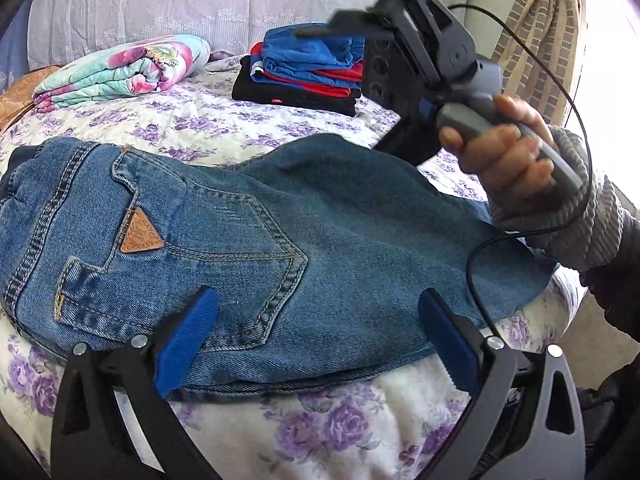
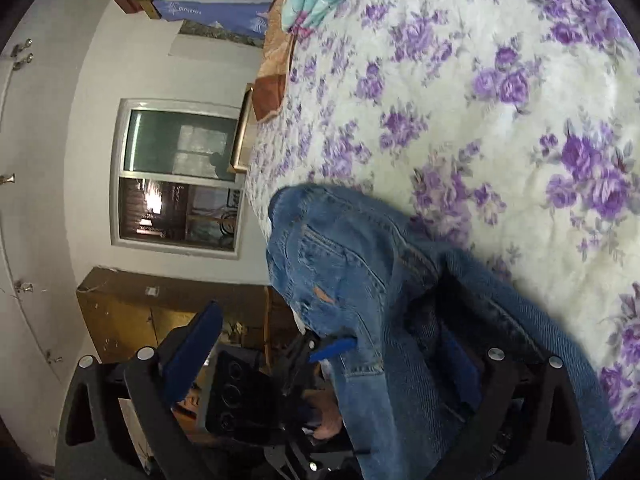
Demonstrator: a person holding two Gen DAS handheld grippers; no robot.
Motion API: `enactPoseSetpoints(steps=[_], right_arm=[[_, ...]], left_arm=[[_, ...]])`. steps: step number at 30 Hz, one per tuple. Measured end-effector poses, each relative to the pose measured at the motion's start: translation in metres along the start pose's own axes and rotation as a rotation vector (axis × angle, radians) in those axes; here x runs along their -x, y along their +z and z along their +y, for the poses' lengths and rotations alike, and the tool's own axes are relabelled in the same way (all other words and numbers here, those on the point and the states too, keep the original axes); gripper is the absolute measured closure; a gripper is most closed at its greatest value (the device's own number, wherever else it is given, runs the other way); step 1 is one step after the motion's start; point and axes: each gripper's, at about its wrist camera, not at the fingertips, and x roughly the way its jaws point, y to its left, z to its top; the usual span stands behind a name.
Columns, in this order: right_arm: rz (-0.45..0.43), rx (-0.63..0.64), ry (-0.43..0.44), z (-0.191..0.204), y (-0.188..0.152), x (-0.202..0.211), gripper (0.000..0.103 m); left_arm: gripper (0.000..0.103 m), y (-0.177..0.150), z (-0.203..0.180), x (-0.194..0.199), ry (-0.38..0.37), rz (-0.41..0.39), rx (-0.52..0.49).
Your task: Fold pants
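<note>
Left gripper (image 1: 318,336) spread wide over folded jeans (image 1: 248,240), right gripper (image 2: 332,344) also agape, clear of denim, floral bedspread (image 1: 320,432) beneath

Blue denim pants (image 1: 280,248) lie folded flat on floral bedspread (image 1: 208,120), filling middle of left wrist view. Back pocket faces up, tan stitching, brown triangular leather patch (image 1: 141,231) at its corner. Waist end toward left of frame, folded edge at lower right near bed edge. In right wrist view, denim runs from centre to lower right.
</note>
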Motion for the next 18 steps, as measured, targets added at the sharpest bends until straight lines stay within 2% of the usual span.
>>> enactPoseSetpoints(steps=[1, 4, 6, 7, 9, 11, 13, 16, 18], right_arm=[[-0.046, -0.005, 0.004, -0.003, 0.007, 0.008, 0.005], [-0.270, 0.003, -0.010, -0.021, 0.029, 0.058, 0.029], [-0.347, -0.049, -0.012, -0.034, 0.033, 0.084, 0.031], [-0.348, -0.030, -0.022, -0.033, 0.029, 0.089, 0.037], [-0.301, 0.076, -0.098, -0.014, 0.013, 0.083, 0.045], [-0.249, 0.202, -0.159, 0.011, -0.008, 0.069, 0.059], [-0.201, 0.296, -0.190, 0.031, -0.031, 0.052, 0.065], [-0.083, 0.338, -0.204, 0.043, -0.052, 0.020, 0.066], [-0.071, 0.324, -0.299, 0.035, -0.054, 0.005, 0.066]], left_arm=[[0.005, 0.000, 0.000, 0.000, -0.001, 0.001, 0.000], [0.005, -0.001, -0.001, 0.003, -0.008, 0.004, 0.004], [0.005, -0.002, -0.001, 0.004, -0.012, 0.002, 0.002], [0.005, -0.002, -0.001, 0.004, -0.013, 0.001, 0.002], [0.005, -0.001, 0.000, 0.004, -0.015, 0.001, 0.003], [0.005, 0.001, 0.001, 0.004, -0.019, 0.005, 0.010], [0.005, 0.004, 0.003, 0.005, -0.031, 0.011, 0.031], [0.005, 0.009, 0.009, 0.008, -0.058, 0.022, 0.065], [0.005, 0.010, 0.013, 0.009, -0.073, 0.024, 0.084]])
